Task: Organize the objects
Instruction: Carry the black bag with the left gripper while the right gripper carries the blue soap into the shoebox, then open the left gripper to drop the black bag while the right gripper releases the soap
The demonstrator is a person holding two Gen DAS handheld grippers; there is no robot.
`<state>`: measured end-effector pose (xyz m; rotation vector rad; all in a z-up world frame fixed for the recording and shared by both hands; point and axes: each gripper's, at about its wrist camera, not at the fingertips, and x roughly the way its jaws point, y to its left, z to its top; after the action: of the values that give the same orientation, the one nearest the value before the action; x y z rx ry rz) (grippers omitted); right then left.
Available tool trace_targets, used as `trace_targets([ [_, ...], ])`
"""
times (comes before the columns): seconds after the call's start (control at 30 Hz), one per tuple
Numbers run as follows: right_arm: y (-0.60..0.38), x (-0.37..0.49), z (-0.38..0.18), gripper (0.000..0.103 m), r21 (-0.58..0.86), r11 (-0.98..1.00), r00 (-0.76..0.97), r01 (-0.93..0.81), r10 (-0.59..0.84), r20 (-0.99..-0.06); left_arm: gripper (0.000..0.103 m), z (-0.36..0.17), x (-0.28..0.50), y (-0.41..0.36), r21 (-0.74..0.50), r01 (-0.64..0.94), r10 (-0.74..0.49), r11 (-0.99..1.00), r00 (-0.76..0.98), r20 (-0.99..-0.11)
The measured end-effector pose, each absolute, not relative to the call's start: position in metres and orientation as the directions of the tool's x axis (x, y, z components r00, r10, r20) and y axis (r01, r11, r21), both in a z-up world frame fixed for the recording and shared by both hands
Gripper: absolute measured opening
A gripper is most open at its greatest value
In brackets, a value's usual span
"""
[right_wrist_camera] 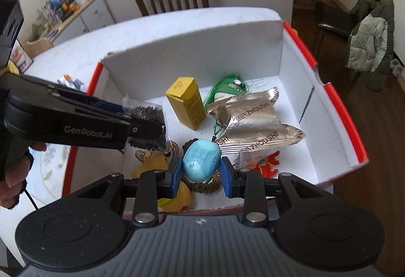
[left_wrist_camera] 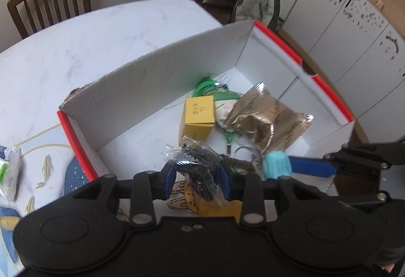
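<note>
The left gripper (left_wrist_camera: 197,175) is pinching a clear packet of dark bits (left_wrist_camera: 200,170) above the white cardboard box (right_wrist_camera: 192,49), its contents too blurred to name. The right gripper (right_wrist_camera: 201,173) is gripping a pale blue egg (right_wrist_camera: 201,160). Only the right view is showing the red crab toy (right_wrist_camera: 268,163); the yellow carton (right_wrist_camera: 187,102) and gold snack bags (right_wrist_camera: 250,119) are lying inside
</note>
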<state>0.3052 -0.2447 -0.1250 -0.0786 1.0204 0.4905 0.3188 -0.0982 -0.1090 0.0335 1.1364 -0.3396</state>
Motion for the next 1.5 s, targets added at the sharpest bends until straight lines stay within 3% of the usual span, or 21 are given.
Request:
trace_targets([
  [0.97, -0.239, 0.324, -0.151, 0.032, 0.199, 0.898, 0.345, -0.392, 0.344, -0.873, 0.038, -0.145, 0.361, -0.106, -0.078, 0.225, -0.139, 0.971, 0.267, -0.954],
  [1.13, -0.245, 0.319, -0.147, 0.032, 0.212, 0.902, 0.362, -0.376, 0.354, -0.862, 0.046, -0.140, 0.356, -0.105, -0.090, 0.225, -0.153, 0.970, 0.280, -0.948],
  [1.2, -0.248, 0.316, -0.143, 0.034, 0.222, 0.902, 0.371, -0.370, 0.363, -0.855, 0.055, -0.135, 0.353, -0.106, -0.100, 0.233, -0.168, 0.967, 0.293, -0.941],
  [1.27, -0.249, 0.315, -0.138, 0.042, 0.228, 0.902, 0.384, -0.367, 0.370, -0.846, 0.058, -0.130, 0.347, -0.107, -0.101, 0.244, -0.176, 0.964, 0.308, -0.935],
  [1.5, -0.252, 0.306, -0.123, 0.045, 0.242, 0.904, 0.411, -0.352, 0.382, -0.828, 0.061, -0.114, 0.331, -0.107, -0.109, 0.288, -0.208, 0.951, 0.339, -0.917],
])
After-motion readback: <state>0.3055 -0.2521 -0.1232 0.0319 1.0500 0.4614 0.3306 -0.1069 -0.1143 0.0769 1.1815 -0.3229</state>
